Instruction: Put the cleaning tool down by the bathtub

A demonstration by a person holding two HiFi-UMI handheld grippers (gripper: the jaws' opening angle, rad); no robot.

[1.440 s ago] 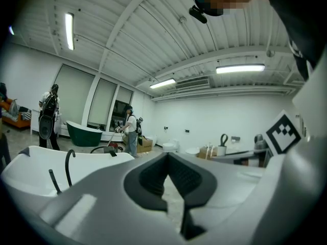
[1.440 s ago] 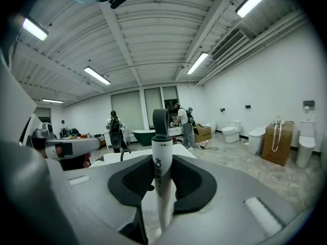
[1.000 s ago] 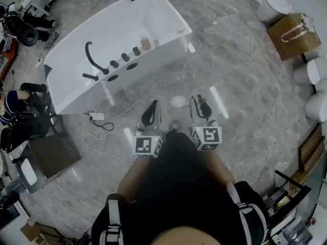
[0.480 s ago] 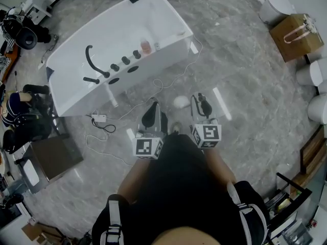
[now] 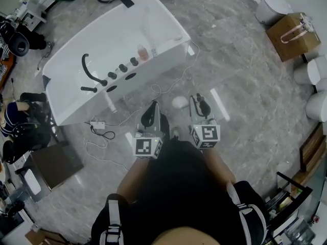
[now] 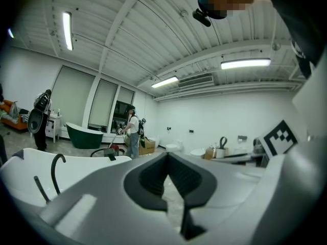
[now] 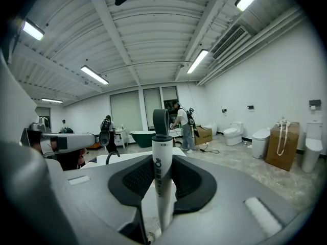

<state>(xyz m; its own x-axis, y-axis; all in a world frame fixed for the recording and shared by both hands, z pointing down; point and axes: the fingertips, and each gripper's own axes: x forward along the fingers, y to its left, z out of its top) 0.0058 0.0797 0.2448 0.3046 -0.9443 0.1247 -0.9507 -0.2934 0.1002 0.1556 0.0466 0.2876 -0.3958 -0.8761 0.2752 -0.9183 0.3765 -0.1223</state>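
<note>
R gripper (image 5: 200, 107) was clamped on the tool (image 7: 162, 182) by its white handle, held upright near the tub's (image 5: 168, 19) long side w/ the taps. L gripper (image 5: 150, 115), same side of the tub, was closed & empty.

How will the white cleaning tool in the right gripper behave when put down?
Probably stiff: the cleaning tool stands straight between the right gripper's jaws. Its smooth round handle may slip or roll on the floor. So slender, it would likely tip if stood upright.
</note>
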